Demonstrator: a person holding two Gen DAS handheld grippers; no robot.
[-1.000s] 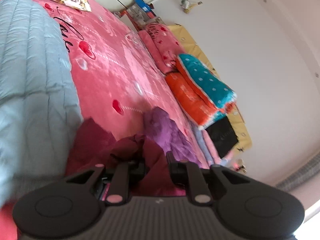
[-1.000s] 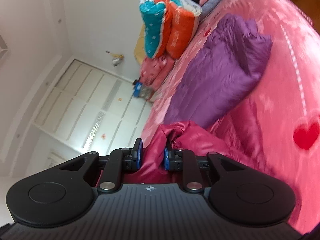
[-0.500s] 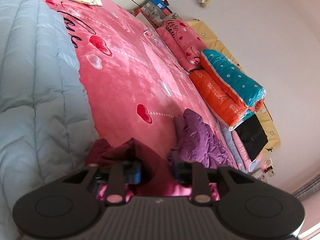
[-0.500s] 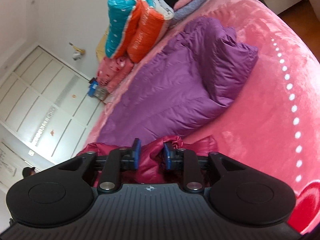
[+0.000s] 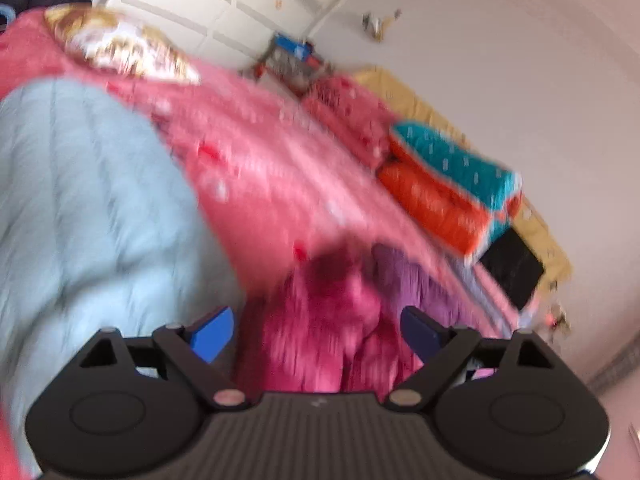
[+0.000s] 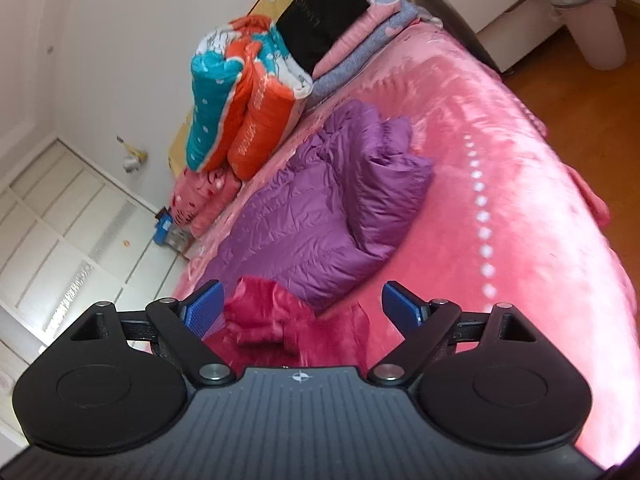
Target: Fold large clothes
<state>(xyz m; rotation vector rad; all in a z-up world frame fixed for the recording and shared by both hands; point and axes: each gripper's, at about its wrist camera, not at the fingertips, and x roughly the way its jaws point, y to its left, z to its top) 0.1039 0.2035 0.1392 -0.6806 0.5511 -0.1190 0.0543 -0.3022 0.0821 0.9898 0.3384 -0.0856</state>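
Observation:
A crimson padded jacket [image 5: 320, 332] lies bunched on the pink bed [image 5: 272, 184], right in front of both grippers. My left gripper [image 5: 316, 332] has its jaws opening wide; the jacket lies between the blue pads [image 5: 212, 334] but they do not press it. The left wrist view is blurred. In the right wrist view the same crimson jacket [image 6: 280, 320] sits between the spreading jaws of my right gripper [image 6: 302, 310], free of the pads [image 6: 402, 312]. A purple padded jacket [image 6: 320, 216] lies folded just beyond it.
A pale blue quilt [image 5: 80, 208] covers the bed's left side. Folded orange and teal quilts [image 6: 244, 96], pink pillows [image 6: 200, 196] and a black item [image 6: 320, 28] are stacked along the wall. A white bedside unit [image 6: 508, 12] and bin [image 6: 592, 24] stand on the wooden floor [image 6: 592, 100].
Both grippers were shut on the crimson jacket and have let it go, jaws now spread wide. The jacket has dropped onto the bed. The left view has swung and blurred.

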